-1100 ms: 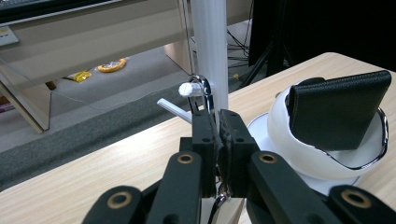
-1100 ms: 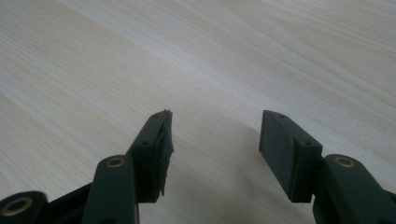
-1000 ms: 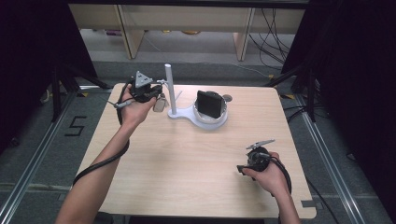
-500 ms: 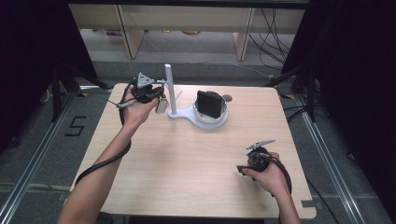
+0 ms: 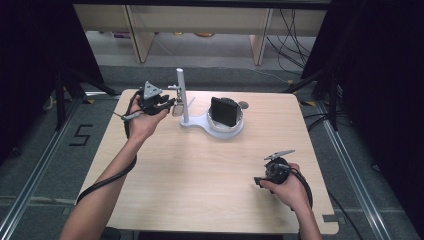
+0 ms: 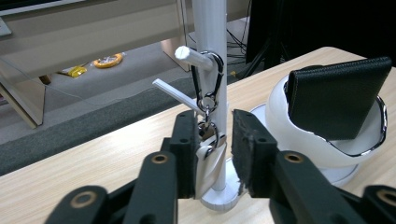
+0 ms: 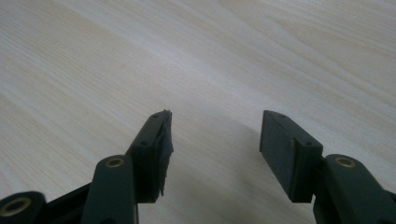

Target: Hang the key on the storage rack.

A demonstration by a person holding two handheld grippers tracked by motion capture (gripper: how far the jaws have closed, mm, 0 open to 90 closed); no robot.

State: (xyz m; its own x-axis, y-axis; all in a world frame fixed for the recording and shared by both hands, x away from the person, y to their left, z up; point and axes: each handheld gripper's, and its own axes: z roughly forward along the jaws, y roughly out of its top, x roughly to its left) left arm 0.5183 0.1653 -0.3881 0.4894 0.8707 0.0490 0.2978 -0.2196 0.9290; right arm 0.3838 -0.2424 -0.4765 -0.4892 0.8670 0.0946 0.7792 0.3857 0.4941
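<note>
Pale wood-grain counter [image 5: 200, 170] stands on a grey floor, black curtains on both sides and shelving legs beyond the far edge.

White stand [image 5: 181, 95]: an upright post with short pegs, on a base that widens into a round cup. It rises directly ahead of the left gripper [image 6: 214, 140], with the post showing through the gap between the jaws.

Black wallet [image 6: 336, 100] sits tilted in the cup, ahead and to the right of the left gripper, well clear of it.

Left gripper is raised off the counter. Its jaws are part open, with a keychain [image 6: 208, 119] between them: a carabiner hooked over a peg, and below it a ring and a pale tag. The tag lies against the left jaw pad; the right pad stands off it, so nothing is pinched.

Right gripper [image 7: 215, 149] is low over bare counter, jaws wide apart and holding nothing, far from the stand.
</note>
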